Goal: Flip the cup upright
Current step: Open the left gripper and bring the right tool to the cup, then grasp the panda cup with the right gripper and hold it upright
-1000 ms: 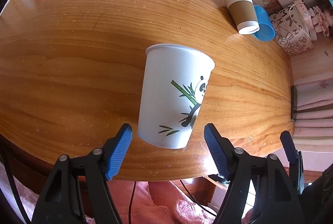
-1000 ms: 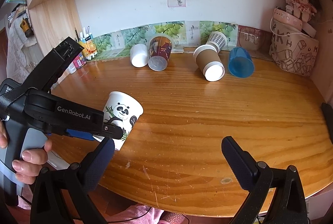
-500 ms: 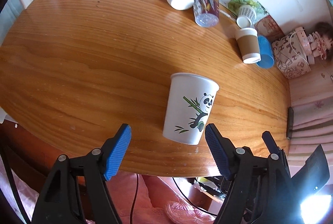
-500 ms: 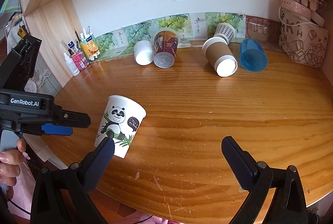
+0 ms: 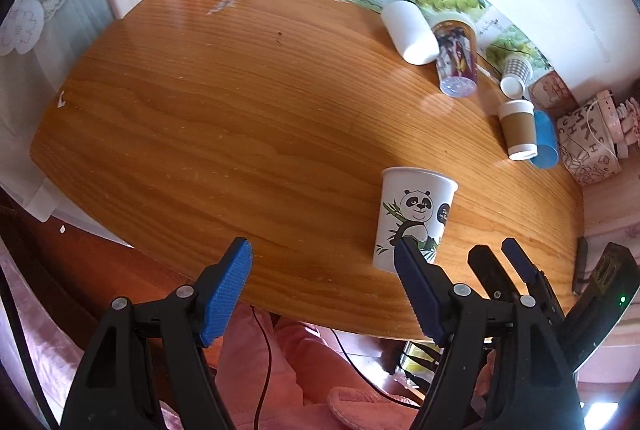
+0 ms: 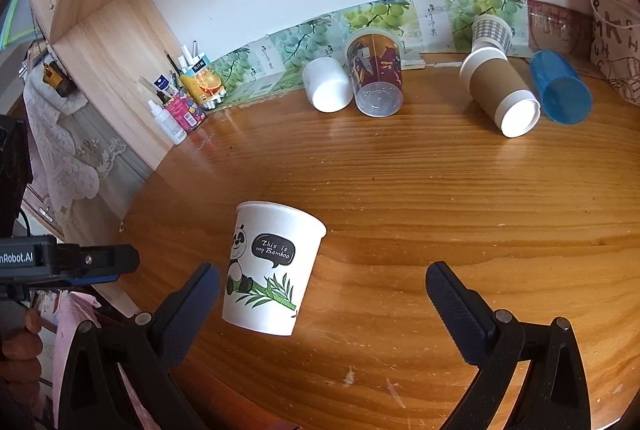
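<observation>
A white paper cup with a panda print (image 5: 412, 218) stands upright, rim up, near the front edge of the wooden table (image 5: 240, 134). It also shows in the right wrist view (image 6: 272, 266). My left gripper (image 5: 324, 290) is open and empty, back from the table's front edge, to the cup's left. My right gripper (image 6: 320, 310) is open and empty; the cup stands just inside its left finger (image 6: 192, 310), not touched.
Several cups lie on their sides at the back: a white one (image 6: 326, 84), a printed clear one (image 6: 376, 74), a brown-sleeved one (image 6: 500, 90), a blue one (image 6: 560, 90). Bottles and a pen holder (image 6: 180, 110) stand back left. A printed bag (image 5: 588, 146) sits at the right.
My left gripper has pulled back and swung left, away from the cup. The cup stays upright on the table. My right gripper has moved nearer to the cup.
</observation>
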{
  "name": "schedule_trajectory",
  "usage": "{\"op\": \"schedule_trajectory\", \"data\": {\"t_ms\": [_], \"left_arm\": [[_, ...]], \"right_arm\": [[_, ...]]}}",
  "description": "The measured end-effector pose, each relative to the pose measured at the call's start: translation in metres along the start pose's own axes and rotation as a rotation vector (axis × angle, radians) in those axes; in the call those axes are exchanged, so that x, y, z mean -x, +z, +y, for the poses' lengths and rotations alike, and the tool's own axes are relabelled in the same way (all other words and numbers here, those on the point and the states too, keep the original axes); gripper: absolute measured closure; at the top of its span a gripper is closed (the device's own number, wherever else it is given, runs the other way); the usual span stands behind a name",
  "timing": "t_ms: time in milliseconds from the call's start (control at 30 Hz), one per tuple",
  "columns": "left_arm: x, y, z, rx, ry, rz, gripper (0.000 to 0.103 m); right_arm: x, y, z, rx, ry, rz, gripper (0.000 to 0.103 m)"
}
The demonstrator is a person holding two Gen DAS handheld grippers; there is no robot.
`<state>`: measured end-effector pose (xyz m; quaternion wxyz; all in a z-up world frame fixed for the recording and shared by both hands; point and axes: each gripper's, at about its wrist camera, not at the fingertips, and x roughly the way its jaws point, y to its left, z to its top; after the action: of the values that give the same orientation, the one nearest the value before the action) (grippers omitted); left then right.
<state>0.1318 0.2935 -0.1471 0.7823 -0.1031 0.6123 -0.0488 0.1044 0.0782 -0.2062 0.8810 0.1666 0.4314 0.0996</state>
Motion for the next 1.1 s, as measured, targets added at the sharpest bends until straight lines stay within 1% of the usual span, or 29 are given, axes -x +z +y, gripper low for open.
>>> {"op": "schedule_trajectory", "data": {"t_ms": [200, 367, 567, 633, 867, 967, 1100], "left_arm": [[0.003, 0.011, 0.022, 0.005, 0.010, 0.000, 0.026], [0.003, 0.025, 0.035, -0.036, 0.010, 0.008, 0.026], [0.002, 0.044, 0.050, -0.095, -0.002, 0.018, 0.026], [0.002, 0.050, 0.057, -0.109, -0.010, 0.020, 0.026], [-0.003, 0.069, 0.075, -0.148, -0.017, 0.036, 0.026], [-0.006, 0.075, 0.083, -0.160, -0.020, 0.049, 0.026], [-0.009, 0.082, 0.090, -0.186, -0.020, 0.064, 0.026]], "right_arm": [[-0.017, 0.007, 0.020, 0.005, 0.013, 0.029, 0.000], [-0.032, 0.009, 0.038, -0.012, -0.002, 0.036, 0.000], [-0.054, 0.011, 0.055, -0.057, -0.017, 0.070, 0.000], [-0.062, 0.011, 0.064, -0.057, -0.028, 0.087, 0.001], [-0.081, 0.011, 0.081, -0.075, -0.070, 0.100, 0.002], [-0.088, 0.010, 0.083, -0.099, -0.091, 0.105, 0.008], [-0.093, 0.009, 0.082, -0.134, -0.131, 0.095, 0.009]]}}
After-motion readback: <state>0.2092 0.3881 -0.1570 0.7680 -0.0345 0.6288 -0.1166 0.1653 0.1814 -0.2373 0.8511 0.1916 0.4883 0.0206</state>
